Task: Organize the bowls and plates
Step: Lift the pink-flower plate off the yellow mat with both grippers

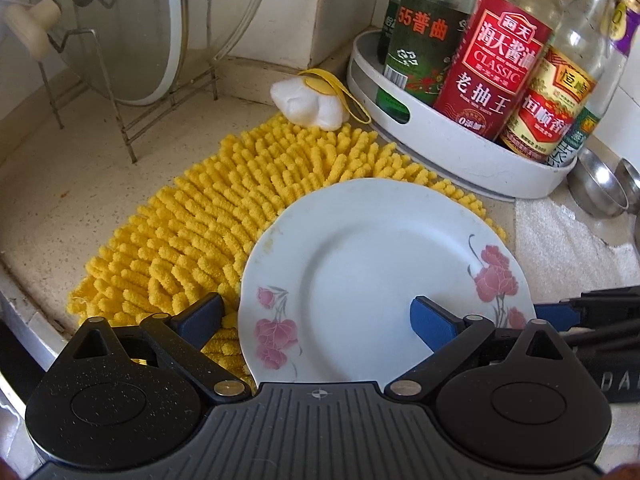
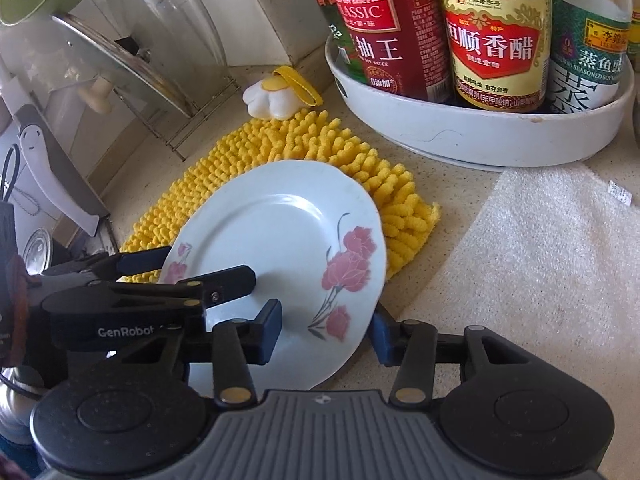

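Observation:
A white plate with pink flowers [image 1: 360,264] lies tilted on a yellow shaggy mat [image 1: 208,208]; it also shows in the right wrist view [image 2: 280,240]. My left gripper [image 1: 316,316] is open, its jaws straddling the plate's near left rim, one finger over the plate and one outside over the mat. My right gripper [image 2: 326,330] is open, its jaws straddling the plate's near right rim. The left gripper [image 2: 192,268] shows in the right wrist view at the plate's left edge.
A white round tray [image 1: 452,152] of sauce bottles stands at the back right. A wire rack with glass pot lids [image 1: 132,40] stands at the back left. A white and yellow flower-shaped sponge [image 1: 308,100] lies behind the mat. Steel bowls [image 1: 600,188] and a white cloth [image 2: 540,248] lie right.

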